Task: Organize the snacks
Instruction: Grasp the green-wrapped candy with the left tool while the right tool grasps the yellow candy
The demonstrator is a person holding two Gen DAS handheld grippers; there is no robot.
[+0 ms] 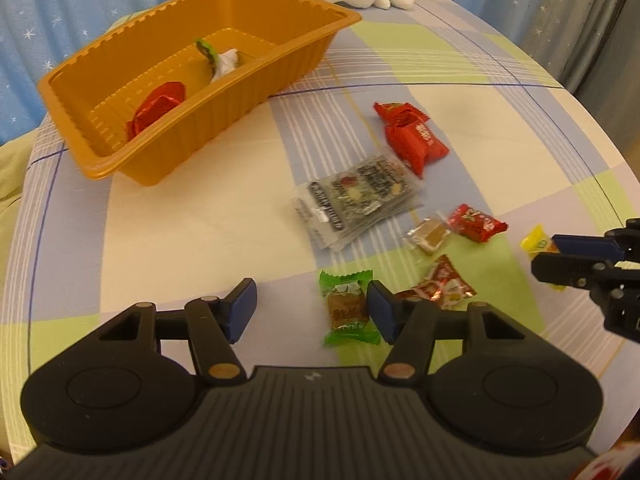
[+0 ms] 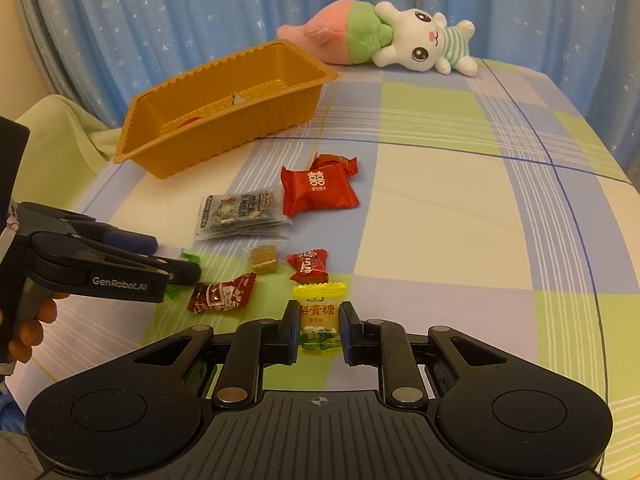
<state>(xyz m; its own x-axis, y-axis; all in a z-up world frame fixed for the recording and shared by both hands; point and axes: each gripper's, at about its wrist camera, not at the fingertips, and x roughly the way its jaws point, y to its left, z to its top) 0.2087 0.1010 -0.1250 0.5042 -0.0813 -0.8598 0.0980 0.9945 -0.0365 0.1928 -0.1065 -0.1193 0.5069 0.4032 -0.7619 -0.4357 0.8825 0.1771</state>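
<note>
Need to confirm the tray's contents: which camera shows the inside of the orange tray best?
The left wrist view: it looks down into the orange tray, showing a red wrapped snack and a green-and-white one. The right wrist view is lower; the near wall hides most of the inside.

A soft tabletop (image 2: 460, 216) is covered with a checked cloth of blue, green and cream squares, with thin white stripes and dark blue lines. Far ahead of the claw hangs a blue curtain (image 2: 160, 20) with little white stars. A plush toy (image 2: 384, 36), a white bunny with a pink and green part, lies at the far edge. The light is warm and yellowish. A pale green cloth (image 2: 64, 136) hangs on the left.
</note>
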